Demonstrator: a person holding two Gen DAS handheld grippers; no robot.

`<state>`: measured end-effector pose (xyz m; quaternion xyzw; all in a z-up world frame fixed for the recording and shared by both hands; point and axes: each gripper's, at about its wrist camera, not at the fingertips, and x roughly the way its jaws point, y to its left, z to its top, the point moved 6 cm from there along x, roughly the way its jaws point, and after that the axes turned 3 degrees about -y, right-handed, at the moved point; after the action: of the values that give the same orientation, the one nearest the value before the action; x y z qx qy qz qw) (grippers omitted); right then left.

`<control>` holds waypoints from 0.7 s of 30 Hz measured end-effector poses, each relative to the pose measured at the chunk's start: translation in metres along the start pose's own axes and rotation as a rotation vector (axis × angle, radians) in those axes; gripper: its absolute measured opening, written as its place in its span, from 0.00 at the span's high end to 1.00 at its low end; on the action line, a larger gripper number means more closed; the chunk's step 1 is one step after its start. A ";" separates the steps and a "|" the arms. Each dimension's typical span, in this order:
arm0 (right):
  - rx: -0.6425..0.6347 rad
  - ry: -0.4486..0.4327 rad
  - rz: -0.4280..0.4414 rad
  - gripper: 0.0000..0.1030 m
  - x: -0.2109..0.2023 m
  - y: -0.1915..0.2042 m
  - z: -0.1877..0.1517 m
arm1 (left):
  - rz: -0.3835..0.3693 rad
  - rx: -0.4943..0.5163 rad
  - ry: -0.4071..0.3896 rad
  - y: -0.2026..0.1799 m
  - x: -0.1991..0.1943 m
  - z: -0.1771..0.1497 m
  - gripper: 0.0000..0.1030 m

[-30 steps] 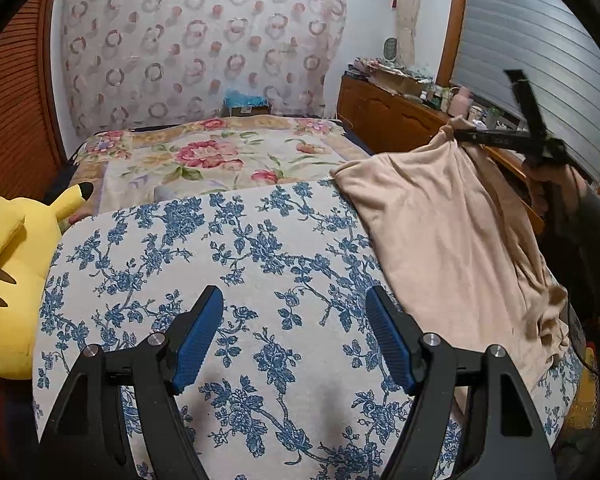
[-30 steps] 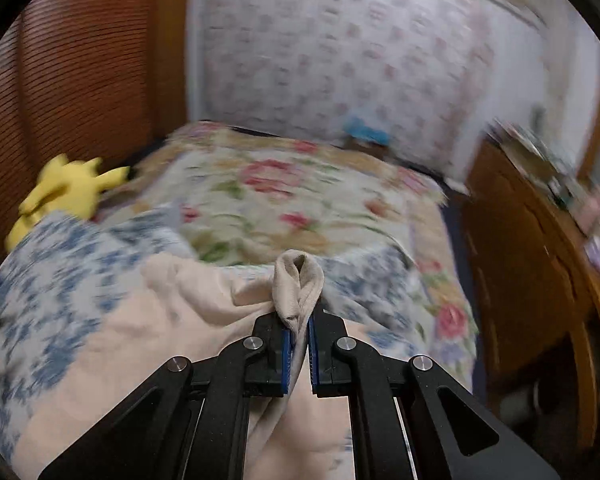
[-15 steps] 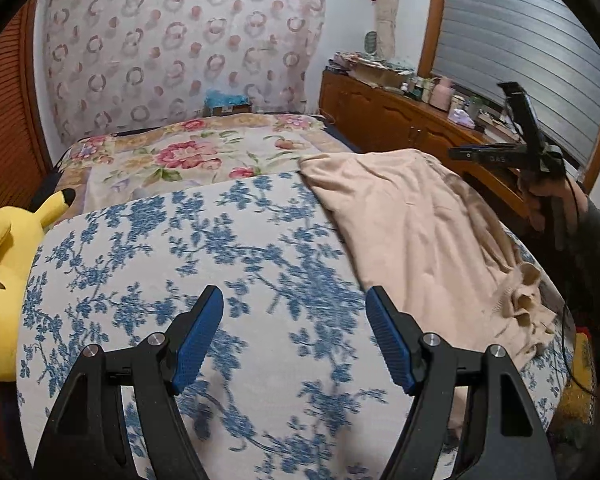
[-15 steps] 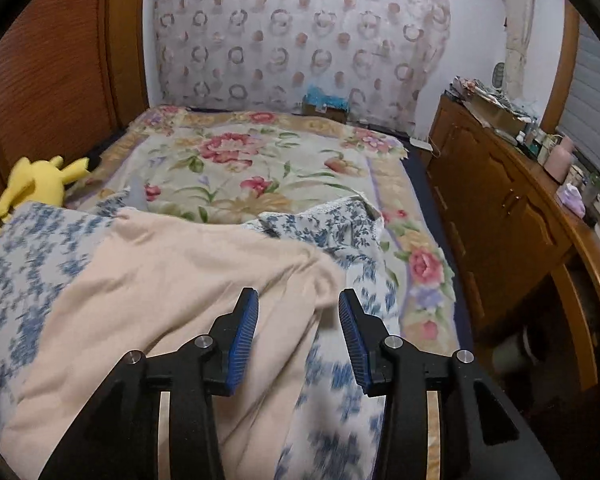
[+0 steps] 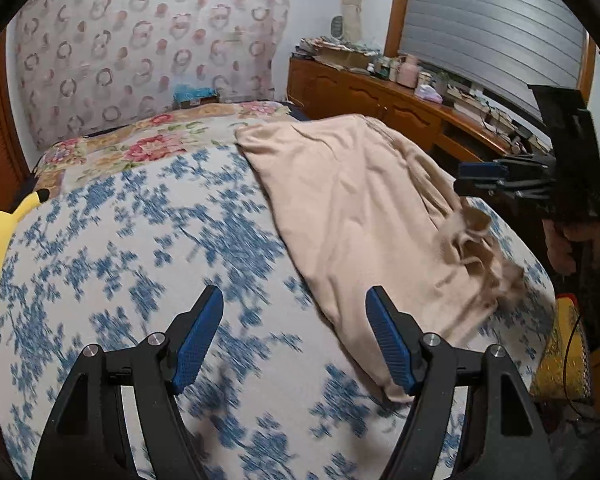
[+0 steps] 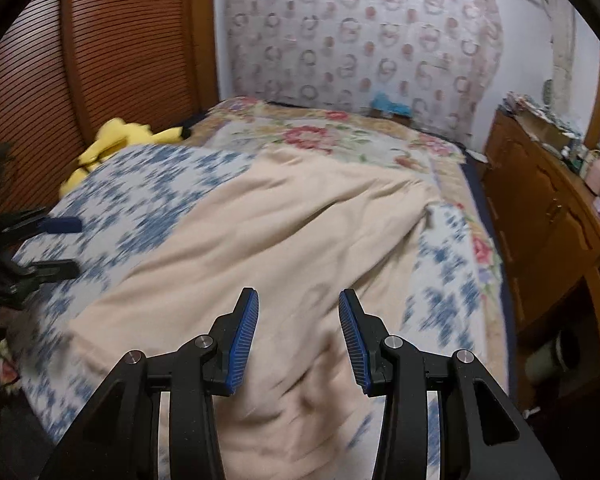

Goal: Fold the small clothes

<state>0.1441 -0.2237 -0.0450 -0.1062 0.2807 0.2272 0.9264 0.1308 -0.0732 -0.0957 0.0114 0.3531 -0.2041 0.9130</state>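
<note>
The beige garment [image 5: 352,216] lies spread on the blue-floral bedcover [image 5: 148,248], bunched at its near right edge. Left hand-held gripper [image 5: 294,338] and right hand-held gripper [image 6: 298,338]: both spread, empty. A yellow plush toy [image 6: 116,140] rests beside the headboard; a wooden cabinet [image 6: 540,208] flanks the bed.

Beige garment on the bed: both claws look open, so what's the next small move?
Probably lower the right claw onto the bunched near end of the garment and pinch it. Both claws are open and empty, and that end lies crumpled.
</note>
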 end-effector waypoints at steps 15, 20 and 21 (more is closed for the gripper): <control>-0.002 0.002 0.067 0.94 -0.052 -0.005 -0.037 | -0.037 0.056 0.035 -0.034 -0.010 -0.021 0.28; 0.018 -0.053 0.040 0.95 -0.095 -0.021 -0.050 | -0.040 0.038 0.015 -0.032 -0.017 -0.017 0.28; 0.019 -0.062 0.024 0.95 -0.105 -0.022 -0.055 | -0.040 0.037 0.011 -0.032 -0.018 -0.016 0.28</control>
<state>0.0511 -0.2990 -0.0292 -0.0868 0.2555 0.2387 0.9328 0.0963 -0.0929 -0.0923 0.0224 0.3546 -0.2287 0.9063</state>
